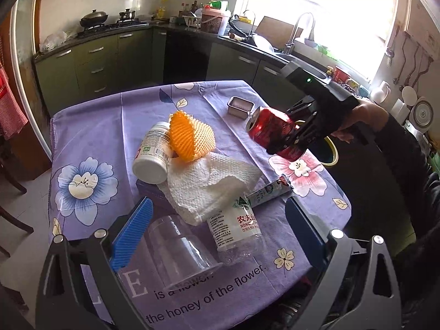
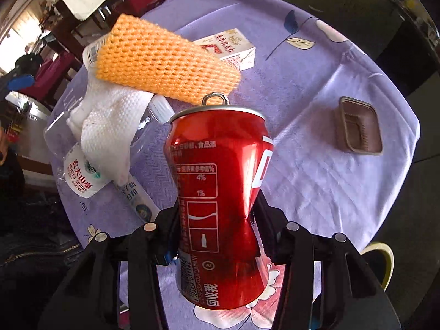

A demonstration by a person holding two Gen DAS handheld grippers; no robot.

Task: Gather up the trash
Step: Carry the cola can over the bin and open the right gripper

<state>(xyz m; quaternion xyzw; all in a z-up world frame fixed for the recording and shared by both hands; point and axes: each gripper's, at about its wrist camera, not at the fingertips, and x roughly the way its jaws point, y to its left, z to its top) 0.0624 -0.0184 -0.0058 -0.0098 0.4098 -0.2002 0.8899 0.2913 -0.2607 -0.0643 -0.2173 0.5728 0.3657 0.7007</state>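
While my right gripper [image 2: 220,236] pinches the dented red metal can [image 2: 220,206] between its jaws, I next carry it to the yellow-rimmed bin [image 2: 385,261]; left jaws wide, empty.

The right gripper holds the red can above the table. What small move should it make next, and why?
Probably carry the red can sideways to the yellow-rimmed bin beside the table edge, then let go. The right gripper has the dented can pinched between its fingers, clear of the purple tablecloth, and the bin's opening lies just past it. The left gripper is open and holds nothing.
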